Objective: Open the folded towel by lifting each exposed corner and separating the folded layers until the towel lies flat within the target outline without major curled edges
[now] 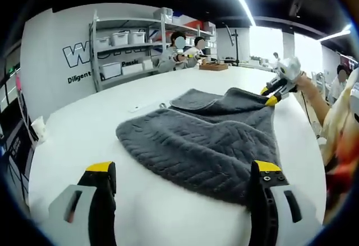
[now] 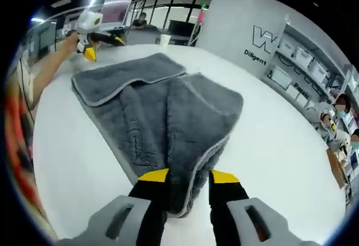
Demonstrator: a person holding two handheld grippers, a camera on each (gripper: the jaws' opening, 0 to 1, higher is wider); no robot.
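Dark grey plush towel with herringbone texture and pale stitched hem [image 2: 162, 111] lies partly folded on the white counter [image 2: 269, 145], layers overlapping, an upper flap turned over across the middle.

Right tool [image 2: 188, 176]: yellow-tipped black jaws straddle a folded corner of the towel, cloth sitting between them. They look closed on the hem, but the contact is partly hidden, so call it a probable pinch. In the left gripper view the same tool [image 1: 273, 96] sits at the towel's far corner, which looks slightly raised.

Left tool [image 1: 182, 170]: jaws spread wide, nothing held, right jaw tip over the towel's near edge, left jaw over bare counter [image 1: 84, 134]. In the right gripper view it [image 2: 90, 52] hovers at the far end, near the opposite corner.

Key relation: the two tools sit at opposite ends of the towel's long axis, which runs from one tool to the other. Right is already on cloth; left is nearer the unopened flap corner and needs to close on it before the layers can be drawn apart.
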